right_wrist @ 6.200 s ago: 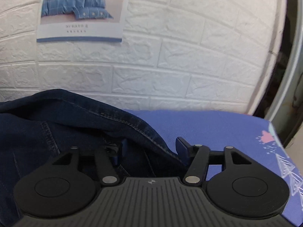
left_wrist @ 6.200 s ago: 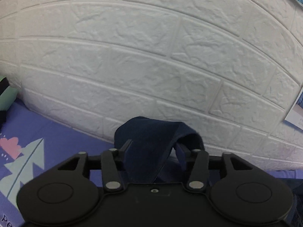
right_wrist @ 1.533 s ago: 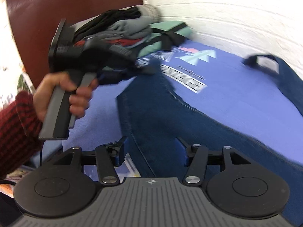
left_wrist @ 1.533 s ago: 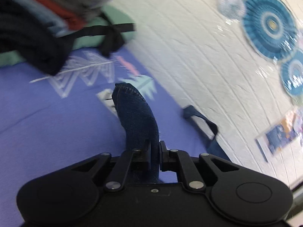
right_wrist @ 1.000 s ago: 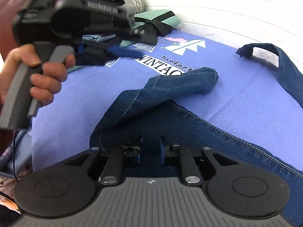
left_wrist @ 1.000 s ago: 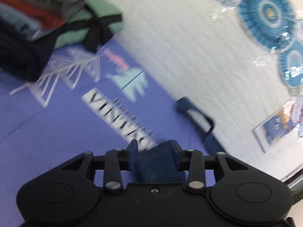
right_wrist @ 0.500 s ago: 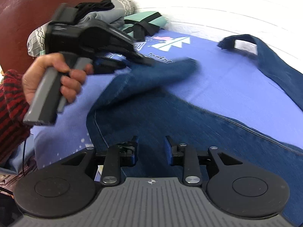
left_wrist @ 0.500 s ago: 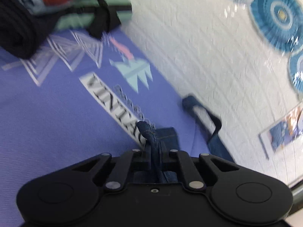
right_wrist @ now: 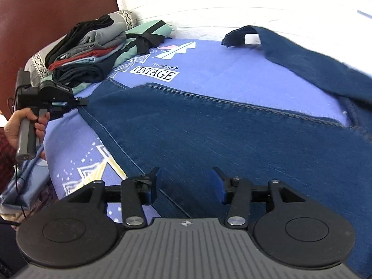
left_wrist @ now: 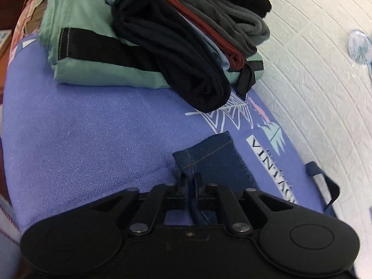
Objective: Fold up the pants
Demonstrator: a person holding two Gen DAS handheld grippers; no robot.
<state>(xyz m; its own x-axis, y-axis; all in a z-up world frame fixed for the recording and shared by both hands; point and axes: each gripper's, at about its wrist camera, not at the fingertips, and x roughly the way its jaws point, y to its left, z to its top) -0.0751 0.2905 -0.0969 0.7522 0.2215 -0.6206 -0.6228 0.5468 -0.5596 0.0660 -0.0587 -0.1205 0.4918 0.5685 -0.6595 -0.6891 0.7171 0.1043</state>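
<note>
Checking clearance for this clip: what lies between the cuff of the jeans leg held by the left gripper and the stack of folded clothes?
In the left wrist view, only bare purple bedsheet lies between the jeans cuff and the clothes stack.

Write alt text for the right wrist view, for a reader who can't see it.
Dark blue jeans lie spread across a purple printed blanket, seen over the right gripper, whose fingers stand open just above the denim. At far left, a hand holds the left gripper, shut on the hem of one leg; behind it sits a stack of folded clothes.
</note>
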